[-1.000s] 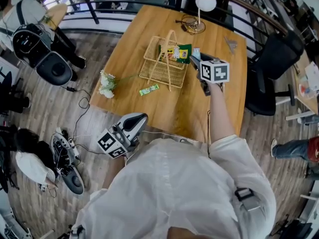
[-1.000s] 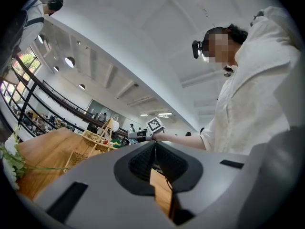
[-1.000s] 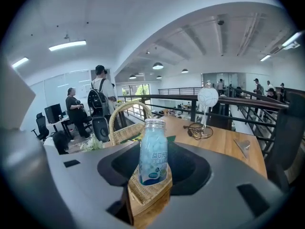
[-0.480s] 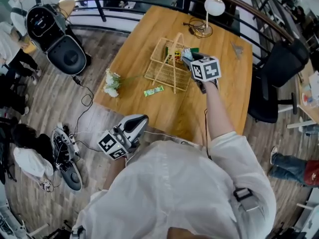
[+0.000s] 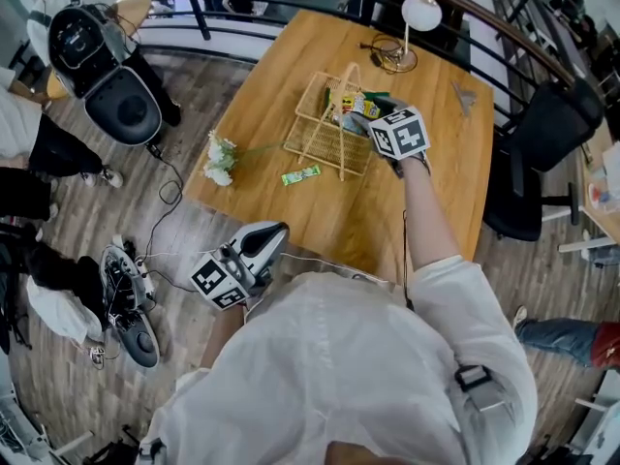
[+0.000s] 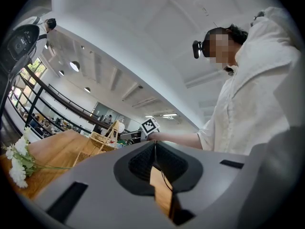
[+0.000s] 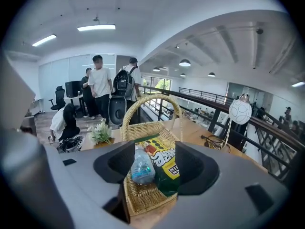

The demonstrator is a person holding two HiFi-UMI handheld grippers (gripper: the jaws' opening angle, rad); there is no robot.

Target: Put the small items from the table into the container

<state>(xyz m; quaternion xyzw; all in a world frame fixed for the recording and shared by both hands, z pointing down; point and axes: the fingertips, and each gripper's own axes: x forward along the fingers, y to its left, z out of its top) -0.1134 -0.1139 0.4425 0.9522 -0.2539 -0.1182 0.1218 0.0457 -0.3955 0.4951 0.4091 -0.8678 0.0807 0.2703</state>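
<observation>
A wicker basket with a tall handle stands mid-table. My right gripper hangs over its right end, and its jaws are opening. In the right gripper view a small clear bottle lies in the basket between the spread jaws of the right gripper, beside a green and yellow snack bag; the pads do not press on the bottle. A small green packet lies on the table left of the basket. My left gripper is shut and empty, off the table near my body.
White flowers lie at the table's left edge. A white globe lamp and its coiled cable stand at the far end, with a small grey object at the far right. A black chair stands right of the table. People and bags fill the floor at left.
My right gripper moved left from beside the basket to over it, carrying the bottle, and its jaws have widened. The left gripper has not moved.
</observation>
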